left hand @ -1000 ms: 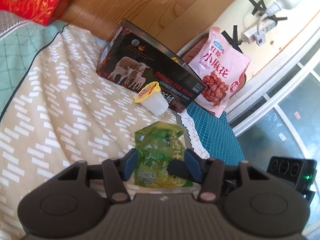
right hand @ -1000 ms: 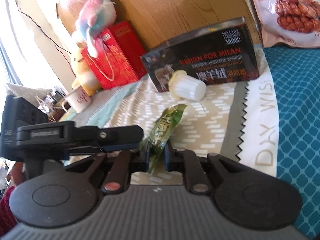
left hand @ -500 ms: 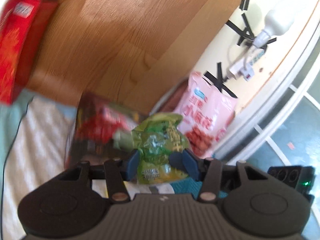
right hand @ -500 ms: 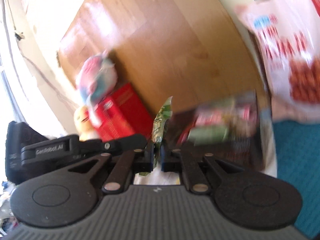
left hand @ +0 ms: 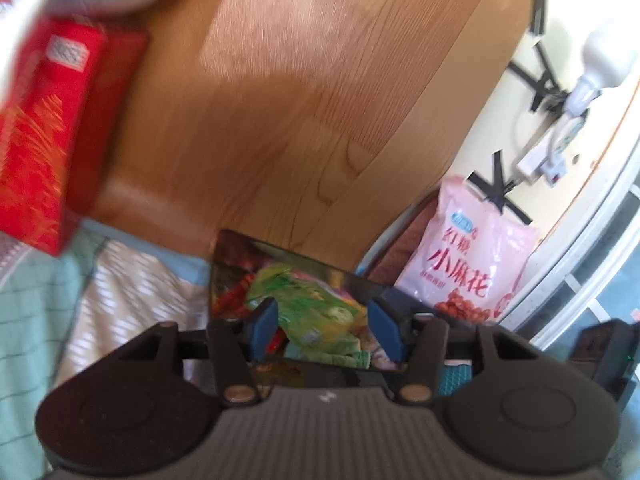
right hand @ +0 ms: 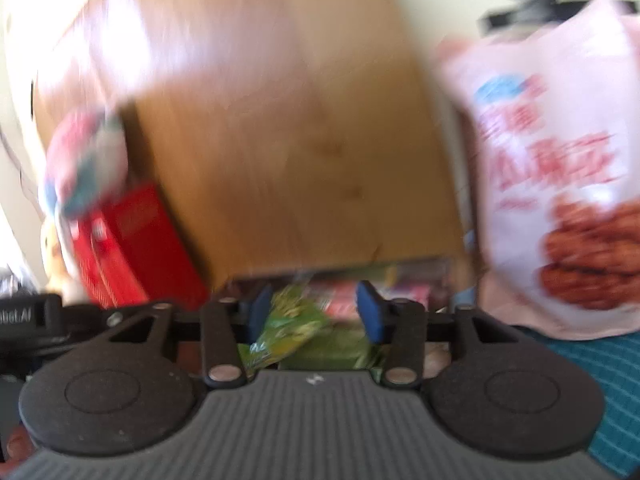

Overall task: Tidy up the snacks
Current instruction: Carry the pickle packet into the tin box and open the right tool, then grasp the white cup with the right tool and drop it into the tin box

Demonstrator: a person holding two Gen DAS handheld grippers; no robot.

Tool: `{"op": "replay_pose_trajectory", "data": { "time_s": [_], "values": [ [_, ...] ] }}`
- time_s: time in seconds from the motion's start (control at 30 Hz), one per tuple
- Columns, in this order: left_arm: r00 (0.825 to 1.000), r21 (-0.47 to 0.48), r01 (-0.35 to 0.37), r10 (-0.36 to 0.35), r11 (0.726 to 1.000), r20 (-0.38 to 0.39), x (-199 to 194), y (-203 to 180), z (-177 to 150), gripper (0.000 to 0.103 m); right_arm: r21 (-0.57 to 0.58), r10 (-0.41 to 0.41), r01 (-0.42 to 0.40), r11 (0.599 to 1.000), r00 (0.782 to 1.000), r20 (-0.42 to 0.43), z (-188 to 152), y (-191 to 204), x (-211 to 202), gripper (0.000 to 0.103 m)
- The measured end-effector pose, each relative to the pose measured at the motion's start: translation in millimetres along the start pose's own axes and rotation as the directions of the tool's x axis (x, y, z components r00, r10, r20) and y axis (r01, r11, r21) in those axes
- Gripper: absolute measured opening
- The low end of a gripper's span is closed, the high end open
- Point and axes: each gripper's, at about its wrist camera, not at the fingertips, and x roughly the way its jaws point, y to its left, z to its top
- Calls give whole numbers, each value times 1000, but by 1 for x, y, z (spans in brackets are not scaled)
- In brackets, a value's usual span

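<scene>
A green snack packet (left hand: 316, 316) lies in the open dark box (left hand: 224, 264) among several other snack packets. My left gripper (left hand: 324, 330) is open above the box, its blue pads apart on either side of the packet and not touching it. In the blurred right wrist view the same green packet (right hand: 292, 324) lies in the box below my right gripper (right hand: 316, 312), which is open too. A large pink snack bag (left hand: 472, 256) stands to the right of the box, also in the right wrist view (right hand: 560, 184).
A wooden headboard (left hand: 280, 100) rises right behind the box. A red gift bag (left hand: 44, 140) stands at the left with a plush toy (right hand: 84, 160) on top. A power strip and plug (left hand: 560, 136) hang on the wall at the right. Patterned bedding (left hand: 132, 292) lies below.
Both grippers carried the green packet from the bed up to the box, then opened. The packet has dropped into the box.
</scene>
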Motion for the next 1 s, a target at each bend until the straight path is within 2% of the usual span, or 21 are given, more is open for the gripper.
{"op": "replay_pose_trajectory", "data": {
  "time_s": [0.1, 0.2, 0.3, 0.4, 0.47, 0.5, 0.53, 0.57, 0.63, 0.77, 0.9, 1.0],
  "values": [
    [1000, 17, 19, -19, 1000, 1, -19, -2, -10, 53, 19, 68, -69, 997, 997, 42, -9, -6, -41, 53],
    [999, 59, 17, -14, 998, -40, -19, -5, -28, 55, -48, 151, -152, 987, 988, -40, -35, -1, -62, 56],
    [995, 144, -40, 53, 989, -86, -7, -11, -43, 55, -187, 107, -140, 972, 978, -177, -60, 15, -54, 57],
    [987, 170, -48, 73, 984, -146, 13, -15, -52, 52, -287, 48, -129, 949, 961, -273, -77, 25, -31, 57],
    [981, 176, -67, 97, 982, -167, 22, -13, -56, 47, -295, 41, -135, 946, 952, -302, -81, 26, -17, 57],
    [978, 169, -64, 96, 984, -186, 28, -11, -58, 38, -300, 41, -139, 944, 949, -312, -85, 28, -12, 56],
    [973, 154, -57, 89, 987, -213, 35, -7, -60, 32, -306, 41, -144, 941, 946, -320, -87, 30, -7, 51],
    [969, 132, -36, 67, 991, -236, 37, -2, -64, 33, -309, 41, -149, 940, 943, -330, -88, 31, 1, 45],
    [971, 124, -29, 57, 992, -231, 33, -1, -65, 32, -342, 6, -122, 932, 947, -322, -92, 33, -1, 42],
    [984, 154, 13, 14, 988, -178, 2, -14, -61, 30, -321, 39, -123, 939, 966, -255, -88, 38, -31, 39],
    [996, 190, 45, -29, 981, -88, -20, -34, -37, 34, -313, 87, -123, 942, 988, -126, -59, 41, -58, 39],
    [1000, 202, 5, 1, 979, -30, -7, -43, -14, 35, -337, 66, -86, 938, 995, -70, -34, 45, -44, 39]
  ]
}}
